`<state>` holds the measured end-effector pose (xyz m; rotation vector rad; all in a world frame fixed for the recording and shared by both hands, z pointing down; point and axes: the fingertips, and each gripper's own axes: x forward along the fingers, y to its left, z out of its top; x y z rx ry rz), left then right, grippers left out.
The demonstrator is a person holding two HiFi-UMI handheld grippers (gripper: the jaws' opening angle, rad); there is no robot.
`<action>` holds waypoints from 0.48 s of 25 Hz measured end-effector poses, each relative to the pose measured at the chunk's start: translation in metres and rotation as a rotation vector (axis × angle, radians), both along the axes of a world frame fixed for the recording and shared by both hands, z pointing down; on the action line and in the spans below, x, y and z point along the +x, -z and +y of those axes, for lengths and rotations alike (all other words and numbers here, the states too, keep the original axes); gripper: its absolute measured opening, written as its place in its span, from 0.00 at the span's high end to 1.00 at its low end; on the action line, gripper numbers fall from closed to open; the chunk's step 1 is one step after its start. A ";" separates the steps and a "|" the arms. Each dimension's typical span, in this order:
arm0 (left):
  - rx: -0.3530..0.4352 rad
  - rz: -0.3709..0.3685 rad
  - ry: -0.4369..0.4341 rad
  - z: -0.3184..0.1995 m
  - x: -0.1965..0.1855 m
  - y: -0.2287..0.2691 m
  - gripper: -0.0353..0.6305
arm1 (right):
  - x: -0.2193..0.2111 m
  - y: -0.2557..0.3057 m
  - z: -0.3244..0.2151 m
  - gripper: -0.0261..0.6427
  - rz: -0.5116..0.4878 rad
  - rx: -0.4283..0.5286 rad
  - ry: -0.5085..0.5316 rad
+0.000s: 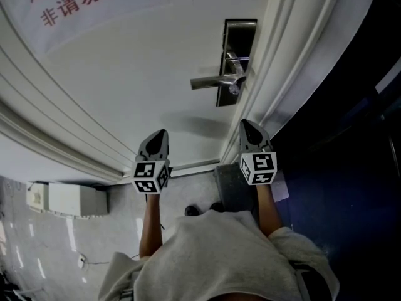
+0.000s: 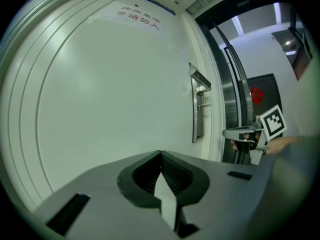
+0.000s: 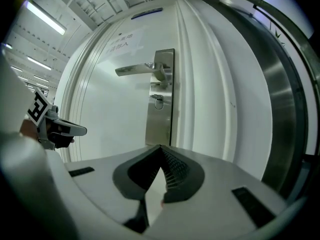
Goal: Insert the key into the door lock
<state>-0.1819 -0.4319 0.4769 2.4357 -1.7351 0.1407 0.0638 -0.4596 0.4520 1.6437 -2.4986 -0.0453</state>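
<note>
The white door carries a steel lock plate with a lever handle pointing left. Below the handle a small key with a ring sticks out of the plate; the left gripper view shows this key side-on. In the head view the lock plate and handle lie above both grippers. My left gripper and right gripper point at the door, short of it. The right one is just below the plate. Both are shut with nothing between the pads.
A paper sign with red characters hangs high on the door. The moulded white door frame and a dark steel-edged wall run along the right. A white box sits on the floor at the left.
</note>
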 end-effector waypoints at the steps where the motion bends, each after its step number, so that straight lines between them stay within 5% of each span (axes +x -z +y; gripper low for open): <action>1: -0.001 0.002 0.000 0.000 0.000 0.000 0.92 | -0.001 0.001 0.001 0.93 0.000 0.003 0.002; 12: -0.011 0.010 -0.003 0.004 0.005 -0.003 0.92 | -0.005 0.003 0.005 0.93 0.005 0.008 0.013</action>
